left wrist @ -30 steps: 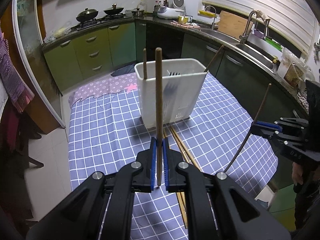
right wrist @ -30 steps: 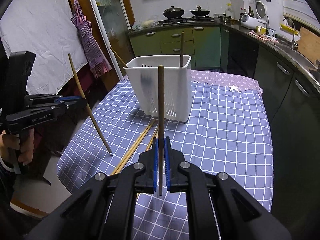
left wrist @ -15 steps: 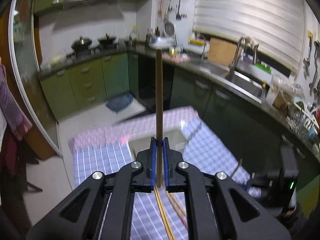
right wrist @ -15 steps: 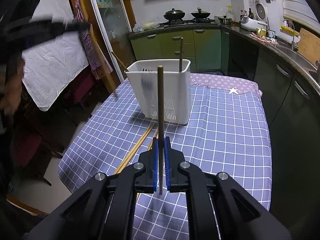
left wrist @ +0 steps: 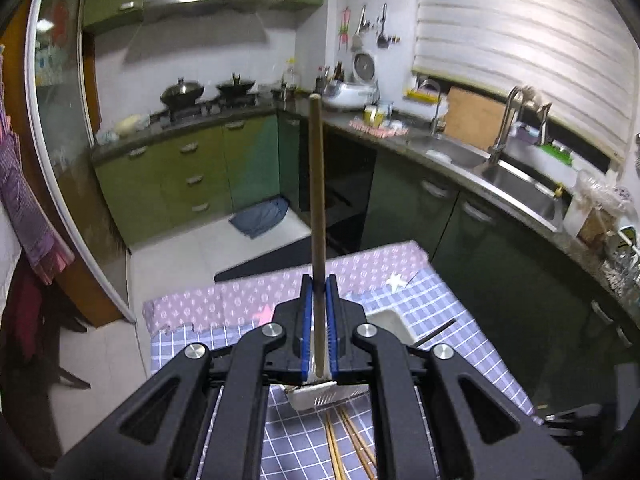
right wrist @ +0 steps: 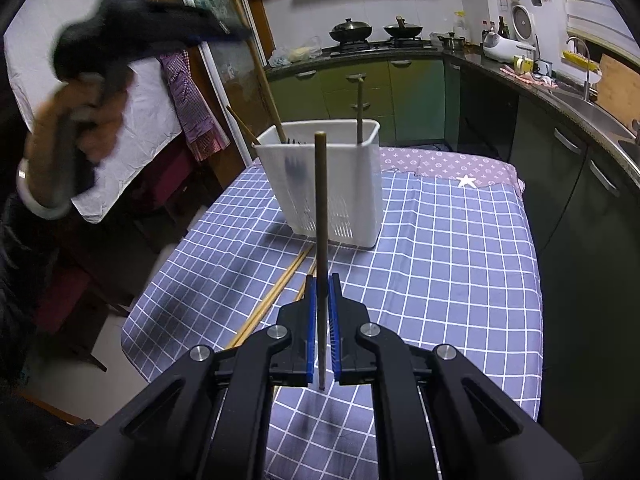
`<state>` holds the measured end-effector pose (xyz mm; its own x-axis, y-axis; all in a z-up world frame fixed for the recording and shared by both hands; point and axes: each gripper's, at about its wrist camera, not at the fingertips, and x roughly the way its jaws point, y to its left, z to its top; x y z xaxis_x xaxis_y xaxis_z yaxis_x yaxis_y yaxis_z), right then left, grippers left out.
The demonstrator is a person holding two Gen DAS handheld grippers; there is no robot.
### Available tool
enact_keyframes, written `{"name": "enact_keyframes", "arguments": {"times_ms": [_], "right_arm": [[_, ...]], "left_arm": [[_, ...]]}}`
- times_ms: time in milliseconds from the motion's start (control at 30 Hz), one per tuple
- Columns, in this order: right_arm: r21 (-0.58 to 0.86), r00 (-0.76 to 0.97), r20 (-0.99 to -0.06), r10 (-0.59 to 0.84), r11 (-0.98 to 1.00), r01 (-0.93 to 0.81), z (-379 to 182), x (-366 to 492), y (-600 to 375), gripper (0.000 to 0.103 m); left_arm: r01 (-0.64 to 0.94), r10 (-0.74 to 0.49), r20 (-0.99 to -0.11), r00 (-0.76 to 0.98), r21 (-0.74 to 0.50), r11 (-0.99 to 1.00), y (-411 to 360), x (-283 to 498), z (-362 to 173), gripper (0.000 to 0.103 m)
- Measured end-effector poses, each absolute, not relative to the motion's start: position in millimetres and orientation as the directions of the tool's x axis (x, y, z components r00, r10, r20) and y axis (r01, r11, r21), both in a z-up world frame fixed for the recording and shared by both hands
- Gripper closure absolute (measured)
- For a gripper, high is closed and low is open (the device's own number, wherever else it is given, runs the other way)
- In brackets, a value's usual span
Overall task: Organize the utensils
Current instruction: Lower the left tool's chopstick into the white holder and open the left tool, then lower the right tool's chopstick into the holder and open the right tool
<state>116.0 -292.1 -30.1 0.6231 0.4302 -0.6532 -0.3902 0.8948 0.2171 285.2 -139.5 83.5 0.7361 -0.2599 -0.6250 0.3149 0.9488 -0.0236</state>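
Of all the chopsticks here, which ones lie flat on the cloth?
The pale bamboo chopsticks before the white holder; the dark ones stand in it or are gripped by the left gripper and right gripper.

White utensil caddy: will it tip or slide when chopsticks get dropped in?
The white caddy is tall on a narrow base, so a sideways knock may tip it. It looks like thin perforated plastic, probably light, and may slide on the checked cloth. The chopstick held by the left gripper enters at a slant.

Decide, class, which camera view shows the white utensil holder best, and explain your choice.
The right wrist view: the white utensil holder stands whole on the checked tablecloth, its rim, slotted wall and contents visible. In the left wrist view only a corner of its rim and a bit of its base show, since the left gripper covers the rest.
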Motion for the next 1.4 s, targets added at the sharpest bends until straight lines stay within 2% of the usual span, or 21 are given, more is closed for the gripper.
{"name": "enact_keyframes", "arguments": {"times_ms": [200,267,333,467,500,533,600,667,933,1067,1200,1300,1400], "right_arm": [[0.209,0.665,-0.595,0.452,0.885,-0.416,5.9,115.0,-288.0,0.096],[0.196,0.694,-0.56,0.452,0.887,-0.419,25.0,117.3,-285.7,0.096],[0.19,0.721,-0.518,0.46,0.884,-0.428,46.4,121.2,-281.8,0.096],[0.185,0.777,-0.412,0.477,0.878,-0.441,90.1,131.4,-275.5,0.096],[0.182,0.799,-0.375,0.471,0.882,-0.435,102.1,136.1,-274.8,0.096],[0.179,0.813,-0.352,0.464,0.886,-0.428,109.7,140.1,-274.8,0.096],[0.178,0.848,-0.306,0.433,0.901,-0.396,124.5,158.0,-273.3,0.096],[0.177,0.864,-0.303,0.402,0.914,-0.364,128.0,179.1,-271.6,0.096],[0.149,0.841,-0.446,0.307,0.952,-0.269,73.1,247.0,-251.7,0.096],[0.112,0.817,-0.504,0.281,0.959,-0.261,50.0,259.1,-240.2,0.096],[0.097,0.82,-0.499,0.282,0.958,-0.27,44.6,259.8,-236.9,0.094],[0.108,0.836,-0.46,0.3,0.953,-0.283,53.5,236.9,-243.6,0.091],[0.121,0.853,-0.414,0.318,0.948,-0.295,61.9,198.7,-259.3,0.082]], "left_arm": [[0.305,-0.227,-0.716,0.661,-0.02,0.952,-144.1,302.4,33.8,0.094],[0.308,-0.232,-0.725,0.649,-0.028,0.951,-143.8,301.6,30.2,0.087],[0.309,-0.246,-0.718,0.651,-0.045,0.95,-139.9,296.6,35.2,0.071],[0.32,-0.278,-0.66,0.698,-0.06,0.946,-127.1,269.8,63.8,0.062],[0.317,-0.278,-0.649,0.708,-0.06,0.946,-123.3,262.7,69.2,0.054],[0.312,-0.277,-0.633,0.723,-0.06,0.948,-116.7,252.0,75.1,0.051],[0.309,-0.272,-0.622,0.734,-0.05,0.95,-108.4,237.4,79.5,0.051],[0.304,-0.262,-0.629,0.732,-0.042,0.952,-101.0,223.9,77.0,0.051],[0.279,-0.26,-0.728,0.634,-0.098,0.955,-70.0,193.5,29.3,0.051],[0.261,-0.272,-0.75,0.603,-0.136,0.956,-62.1,193.8,13.7,0.051],[0.246,-0.284,-0.744,0.605,-0.164,0.955,-59.7,195.4,7.1,0.051],[0.247,-0.276,-0.746,0.606,-0.153,0.957,-64.9,197.3,2.6,0.051],[0.253,-0.269,-0.763,0.587,-0.143,0.957,-71.3,197.2,-11.3,0.051]]}}
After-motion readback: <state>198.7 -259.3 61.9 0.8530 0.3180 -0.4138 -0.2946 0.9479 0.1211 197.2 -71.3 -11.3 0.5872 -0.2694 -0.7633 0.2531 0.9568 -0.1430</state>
